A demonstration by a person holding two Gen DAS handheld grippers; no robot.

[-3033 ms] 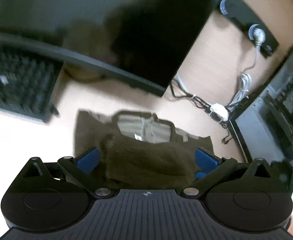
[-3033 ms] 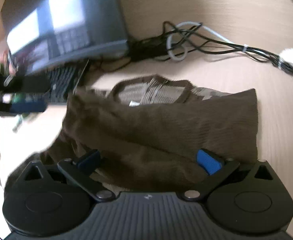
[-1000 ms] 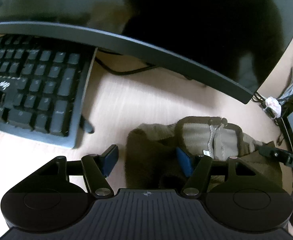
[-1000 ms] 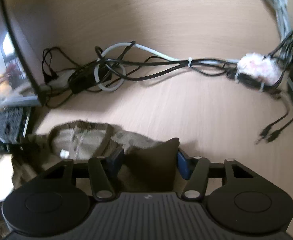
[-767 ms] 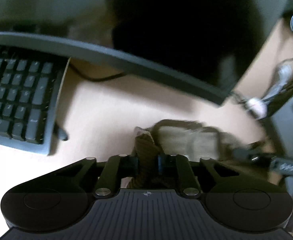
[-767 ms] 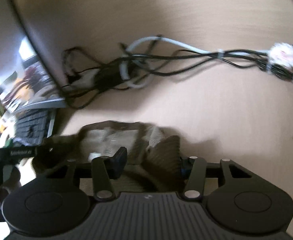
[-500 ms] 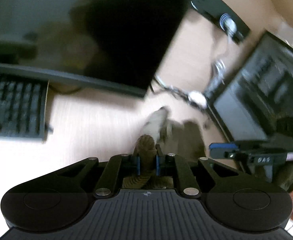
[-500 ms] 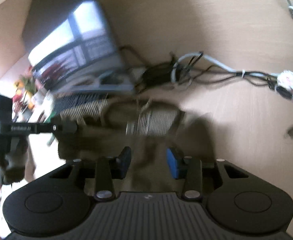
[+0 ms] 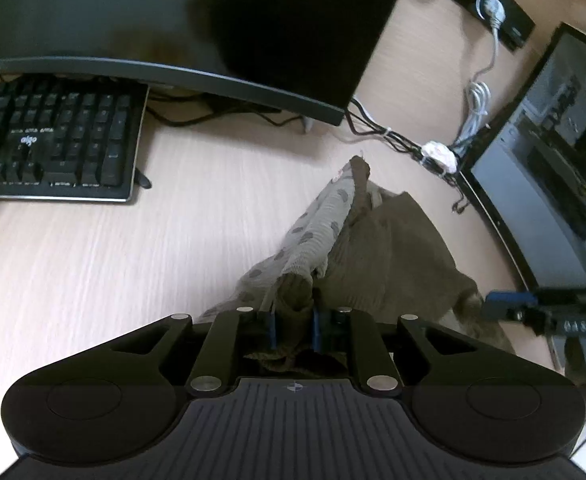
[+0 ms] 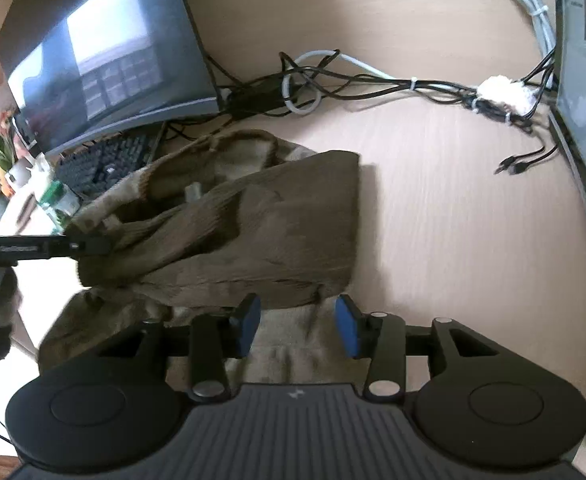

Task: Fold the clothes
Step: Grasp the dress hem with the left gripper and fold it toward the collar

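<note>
Brown ribbed knit sweater point(image 10: 277, 216) half-folded on pale wood desk point(image 10: 453, 208), one edge bunched and pinched tight in left gripper point(image 9: 293, 330), right gripper point(image 10: 297, 330) spread open over its near hem holding nothing, black keyboard point(image 9: 53, 148) beyond.

Only one readable mark: "aigo" is showing in white on a key of the black keyboard point(image 9: 53, 148), left wrist view. The keycap legends around it are blurring out, not legible. White lettering is sitting on the side of the right gripper point(image 9: 509, 308) at the right edge of that view, but it's too smeared to read. Same goes for the white print on the left gripper point(image 10: 89, 246) bar in the right wrist view, too blurred to make out. The monitor point(image 10: 105, 60) is showing only reflections, no text. A small label inside the sweater point(image 10: 253, 220) collar is unreadable.
</note>
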